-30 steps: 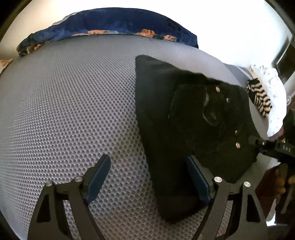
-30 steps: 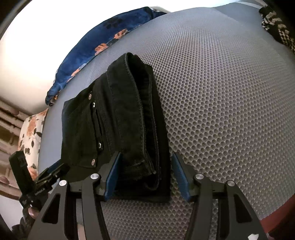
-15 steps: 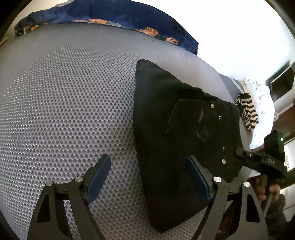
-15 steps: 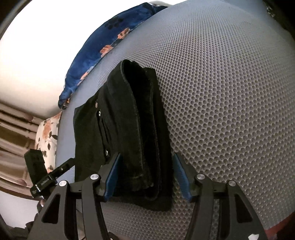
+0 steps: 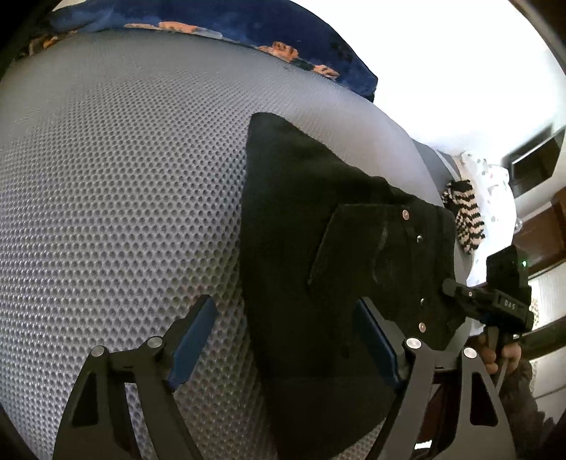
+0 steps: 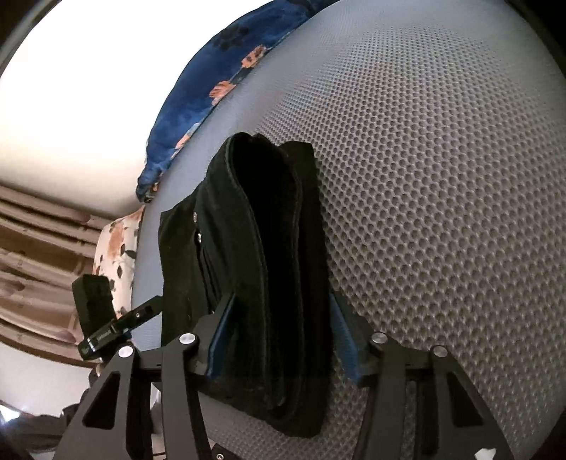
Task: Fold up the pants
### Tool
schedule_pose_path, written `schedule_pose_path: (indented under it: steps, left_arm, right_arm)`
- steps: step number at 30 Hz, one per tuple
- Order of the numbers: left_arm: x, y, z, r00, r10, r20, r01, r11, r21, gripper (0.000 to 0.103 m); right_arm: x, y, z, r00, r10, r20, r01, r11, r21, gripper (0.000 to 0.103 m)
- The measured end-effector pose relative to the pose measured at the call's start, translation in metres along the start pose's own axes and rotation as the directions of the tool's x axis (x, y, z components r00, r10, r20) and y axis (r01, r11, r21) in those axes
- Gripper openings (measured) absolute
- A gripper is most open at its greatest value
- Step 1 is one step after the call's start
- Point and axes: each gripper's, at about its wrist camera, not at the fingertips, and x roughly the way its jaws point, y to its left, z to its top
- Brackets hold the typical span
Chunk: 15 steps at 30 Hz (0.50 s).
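The black pants (image 5: 318,269) lie folded into a thick stack on the grey mesh mattress (image 5: 123,177), back pocket and rivets on top. My left gripper (image 5: 283,339) is open, its jaws wide apart above one end of the stack, holding nothing. In the right wrist view the folded pants (image 6: 269,283) show their layered edge. My right gripper (image 6: 279,339) is open, its blue pads either side of the stack's near end. The right gripper also shows in the left wrist view (image 5: 495,300) at the far edge of the pants.
A blue floral pillow (image 5: 247,32) lies at the mattress's far edge. A black-and-white striped sock (image 5: 465,219) lies on a white spotted cloth (image 5: 491,184) to the right. A floral cushion (image 6: 116,254) and wooden slats (image 6: 35,247) are beyond the mattress's left edge in the right wrist view.
Both grippers have pulled back and tilted slightly; the pants sit a little farther off in both views. The pants have not moved.
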Motion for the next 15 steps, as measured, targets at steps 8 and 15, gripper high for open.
schedule_pose_path:
  steps: [8,15]
  left_arm:
    - [0.025,-0.022,0.014,0.997,-0.072,-0.037,0.074,0.996,0.048,0.069]
    - [0.024,-0.006,0.02,0.983,-0.179,-0.045,0.179,0.984,-0.003,0.069]
  right_arm:
    - [0.011,-0.003,0.016,0.994,0.092,-0.054,-0.094,0.995,-0.033,0.05]
    - [0.032,0.003,0.034,0.98,0.176,-0.097,-0.181,0.982,-0.046,0.05]
